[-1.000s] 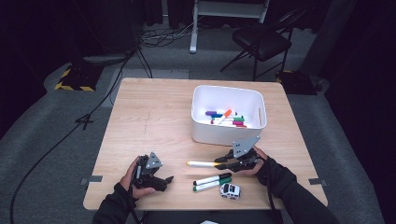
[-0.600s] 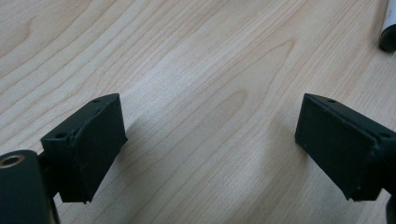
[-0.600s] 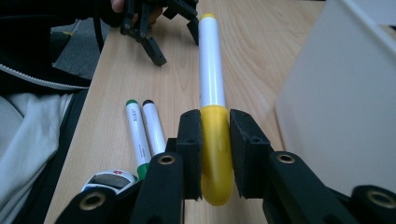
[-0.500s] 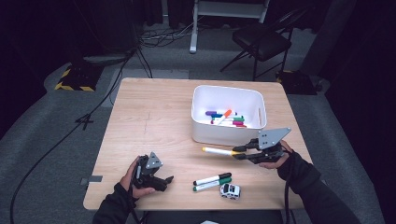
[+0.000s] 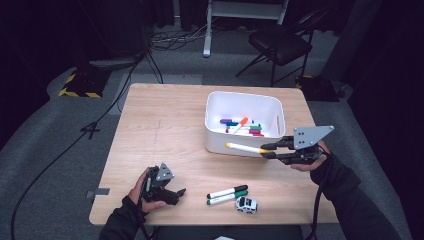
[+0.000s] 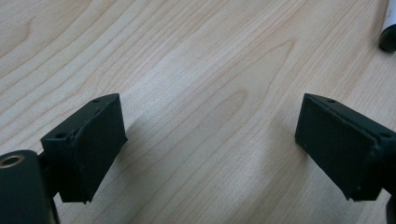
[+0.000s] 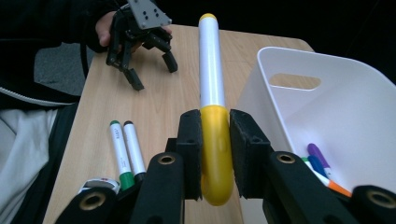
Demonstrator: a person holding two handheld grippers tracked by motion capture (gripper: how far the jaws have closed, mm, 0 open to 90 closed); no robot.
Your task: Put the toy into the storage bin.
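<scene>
We see the right gripper (image 5: 267, 149) up off the table, jaws pinched on the yellow marker (image 5: 245, 148) by its yellow cap end. In the right gripper view the pads (image 7: 191, 149) press both sides of the cap, and the white barrel runs straight out ahead to a small yellow tip. In the high view the marker lies about level in the air, pointing to the left, in front of the near wall of the white bin (image 5: 220, 100); whether it touches the wall we can't tell.

Inside the bin we count several markers w/ purple, orange, green and red caps in a loose pile (image 5: 242, 126) on the floor of it.

The left gripper (image 5: 172, 192) rests low at the near left part of the wooden table (image 5: 165, 115), held in the left hand (image 5: 137, 192). Its jaws are spread w/ nothing between them; the left gripper view shows bare wood grain betw. the two black pads (image 6: 88, 140).

Betw. the two grippers, near the front edge, lie a black-capped marker (image 5: 226, 191) and a green-capped marker (image 5: 227, 198), side by side and touching or nearly so. Just beside them to the right sits a small white toy car (image 5: 246, 204).

Beyond the table: dark floor, cables, a black chair (image 5: 280, 45).
</scene>
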